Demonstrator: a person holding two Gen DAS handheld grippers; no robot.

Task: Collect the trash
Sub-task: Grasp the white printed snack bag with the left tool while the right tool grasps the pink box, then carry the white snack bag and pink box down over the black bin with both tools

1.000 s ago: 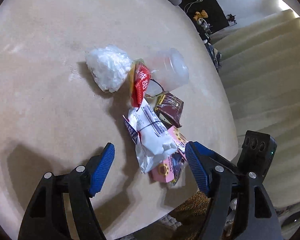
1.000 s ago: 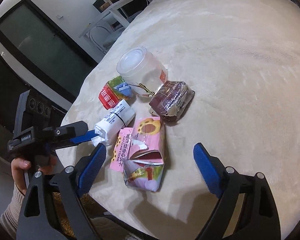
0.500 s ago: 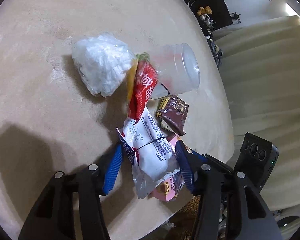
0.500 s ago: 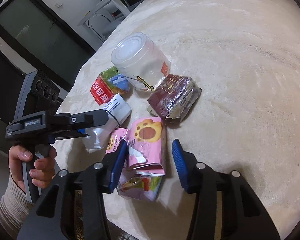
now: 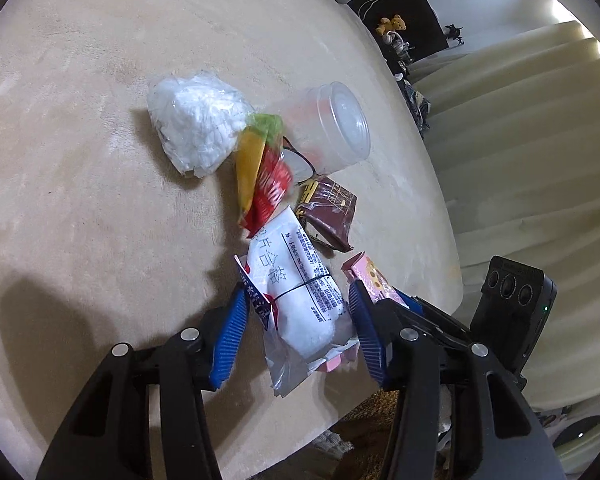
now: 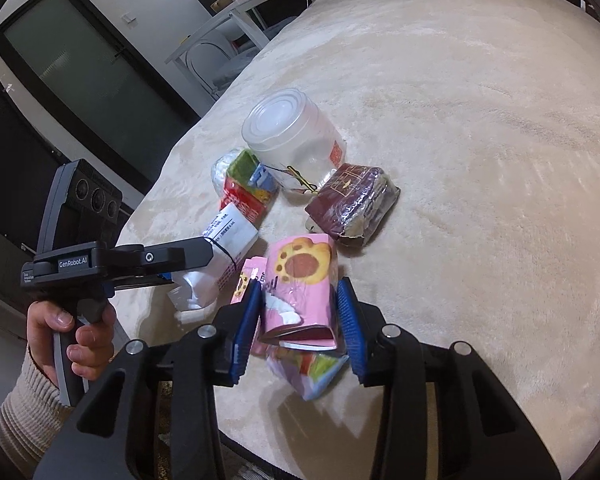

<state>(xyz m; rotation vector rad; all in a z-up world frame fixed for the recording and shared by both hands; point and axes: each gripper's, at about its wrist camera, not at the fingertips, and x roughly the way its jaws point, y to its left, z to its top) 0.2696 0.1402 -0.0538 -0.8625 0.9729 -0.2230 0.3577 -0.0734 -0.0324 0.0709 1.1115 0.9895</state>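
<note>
A pile of trash lies near the edge of the beige round table point(image 5: 80, 200). My left gripper point(image 5: 297, 294) is closing, and its blue pads press on a white printed wrapper point(image 5: 296, 280), which also shows in the right wrist view point(image 6: 224, 240). My right gripper point(image 6: 299, 286) is shut on a pink box with a paw print point(image 6: 300, 272); a colourful packet point(image 6: 312, 372) sits under it. Beyond them lie a clear plastic cup point(image 5: 332, 124) on its side, a brown packet point(image 5: 328, 208), a red and yellow packet point(image 5: 264, 176) and a crumpled white bag point(image 5: 196, 128).
The table edge runs just below both grippers. A hand in a knitted sleeve point(image 6: 68, 332) holds the left gripper's handle. White chairs point(image 6: 228, 12) and a dark door point(image 6: 88, 76) stand beyond the table. A pale sofa point(image 5: 520, 140) lies to the right.
Both grippers have closed from wide open. The left came forward onto the white wrapper, the right onto the pink box. The pink box now stands lifted at its near end.
</note>
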